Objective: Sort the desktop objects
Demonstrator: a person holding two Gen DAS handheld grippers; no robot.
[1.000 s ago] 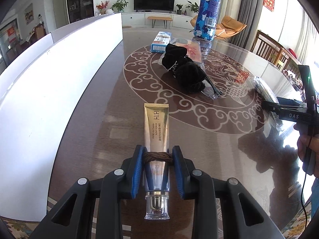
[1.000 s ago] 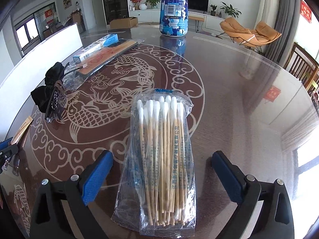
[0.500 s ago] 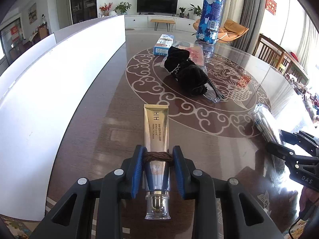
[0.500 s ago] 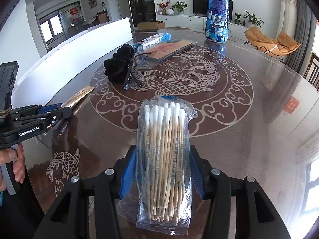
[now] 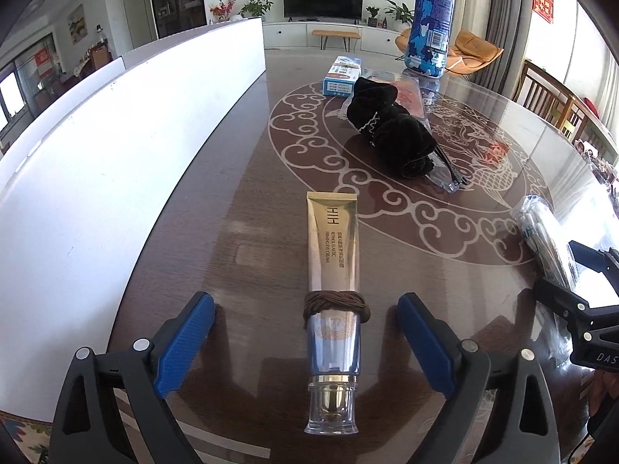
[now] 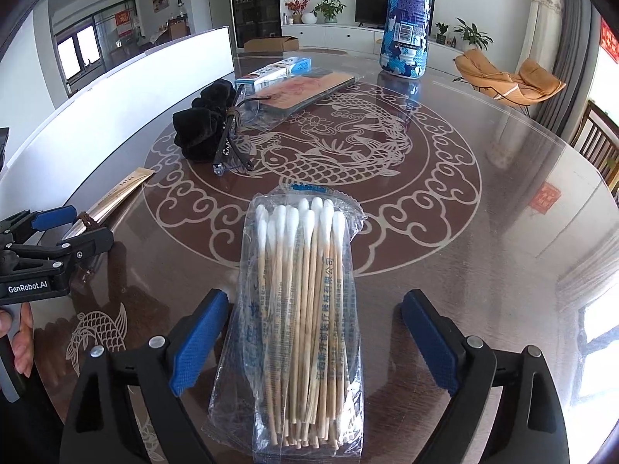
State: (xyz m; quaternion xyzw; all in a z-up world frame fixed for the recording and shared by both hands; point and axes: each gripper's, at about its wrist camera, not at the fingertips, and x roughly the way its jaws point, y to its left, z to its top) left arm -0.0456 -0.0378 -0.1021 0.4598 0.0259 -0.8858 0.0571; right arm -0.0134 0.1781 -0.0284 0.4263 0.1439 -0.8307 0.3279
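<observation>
A clear bag [image 6: 305, 332] of cotton swabs [image 6: 305, 270] lies on the counter [image 6: 483, 232] between the right gripper's [image 6: 315, 342] opening fingers, untouched. The left gripper's [image 5: 305, 342] fingers are opening around a gold tube [image 5: 333, 255].

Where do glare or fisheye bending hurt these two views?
Left wrist: the white panel is blown out and bowed, and glare washes the swab bag. Right wrist: window glare streaks the table; the swabs stay sharp.

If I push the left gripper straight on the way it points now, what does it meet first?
Most likely the gold cream tube, which lies lengthwise between the opening pads of the left gripper, neither pad touching it. Pointing steeply down, the gripper would meet the tube or the table under it; depth is hard to judge.
</observation>
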